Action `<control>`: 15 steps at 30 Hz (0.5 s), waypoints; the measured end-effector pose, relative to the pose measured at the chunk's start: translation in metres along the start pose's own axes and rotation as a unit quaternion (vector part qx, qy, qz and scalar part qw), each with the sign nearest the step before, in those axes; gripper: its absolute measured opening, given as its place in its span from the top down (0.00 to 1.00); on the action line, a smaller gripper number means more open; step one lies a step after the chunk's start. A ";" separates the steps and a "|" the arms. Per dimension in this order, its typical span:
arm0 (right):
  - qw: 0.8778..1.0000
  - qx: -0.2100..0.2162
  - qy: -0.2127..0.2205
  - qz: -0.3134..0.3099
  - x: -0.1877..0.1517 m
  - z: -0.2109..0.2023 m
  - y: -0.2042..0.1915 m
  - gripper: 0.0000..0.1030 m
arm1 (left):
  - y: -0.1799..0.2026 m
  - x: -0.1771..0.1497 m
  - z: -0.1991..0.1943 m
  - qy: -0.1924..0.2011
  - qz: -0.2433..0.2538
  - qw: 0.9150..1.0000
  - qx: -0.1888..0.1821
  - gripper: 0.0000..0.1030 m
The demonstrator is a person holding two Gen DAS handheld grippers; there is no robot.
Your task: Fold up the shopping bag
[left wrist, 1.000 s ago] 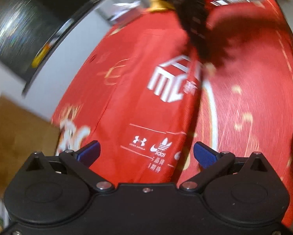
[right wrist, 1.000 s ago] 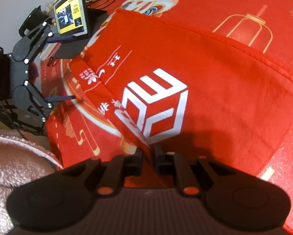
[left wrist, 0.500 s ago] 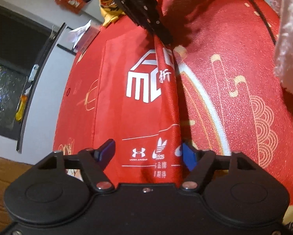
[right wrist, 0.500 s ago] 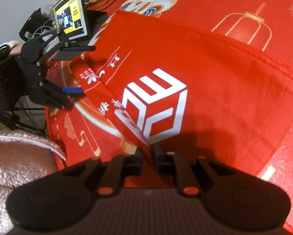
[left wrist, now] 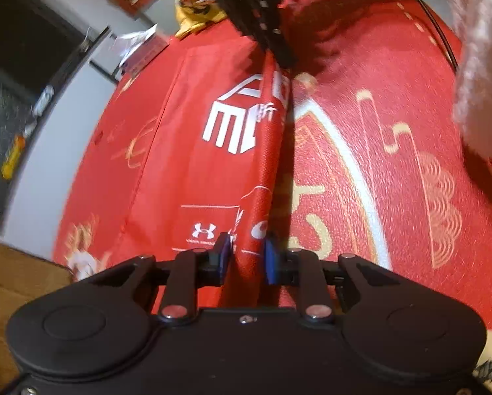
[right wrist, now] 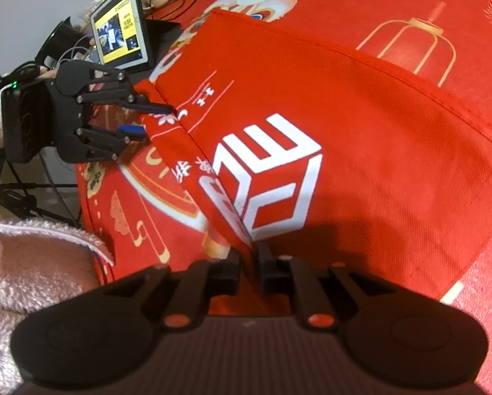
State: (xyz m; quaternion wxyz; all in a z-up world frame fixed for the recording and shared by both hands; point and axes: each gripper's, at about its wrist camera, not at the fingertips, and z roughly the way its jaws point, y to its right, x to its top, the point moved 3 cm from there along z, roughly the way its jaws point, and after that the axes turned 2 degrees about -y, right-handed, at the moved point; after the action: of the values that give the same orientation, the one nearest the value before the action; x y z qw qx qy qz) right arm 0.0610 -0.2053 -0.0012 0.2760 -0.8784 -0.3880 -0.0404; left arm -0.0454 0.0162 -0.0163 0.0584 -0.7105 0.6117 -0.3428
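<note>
We've got the red non-woven shopping bag with its white cube logo (right wrist: 272, 177) flat on the red printed worktop (left wrist: 394, 171) — right gripper (right wrist: 249, 265) clamped on one end of its raised edge, left gripper (left wrist: 247, 255) jaws just closing onto the other — ready to fold evenly.

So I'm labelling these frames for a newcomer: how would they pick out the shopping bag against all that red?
Start from the red tablecloth with gold lanterns. On it lies the shopping bag, a plain red woven sheet, its near edge pinched up into a ridge. Only it carries a big white cube logo and brand marks.
</note>
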 end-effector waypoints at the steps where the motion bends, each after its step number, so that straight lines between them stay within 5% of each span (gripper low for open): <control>1: 1.000 -0.001 0.001 0.000 0.000 0.000 0.000 0.91 | -0.003 0.001 0.000 -0.004 -0.015 1.000 -0.011 0.86; 15: 0.998 -0.033 0.053 0.027 -0.026 -0.004 -0.013 0.89 | -0.002 0.017 -0.018 -0.036 -0.104 0.990 -0.091 0.88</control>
State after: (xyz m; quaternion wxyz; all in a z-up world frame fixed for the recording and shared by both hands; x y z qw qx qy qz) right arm 0.0344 -0.2172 0.0005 0.2682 -0.8937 -0.3476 -0.0927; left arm -0.0537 0.0075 0.0057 -0.0205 -0.7846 0.5603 -0.2647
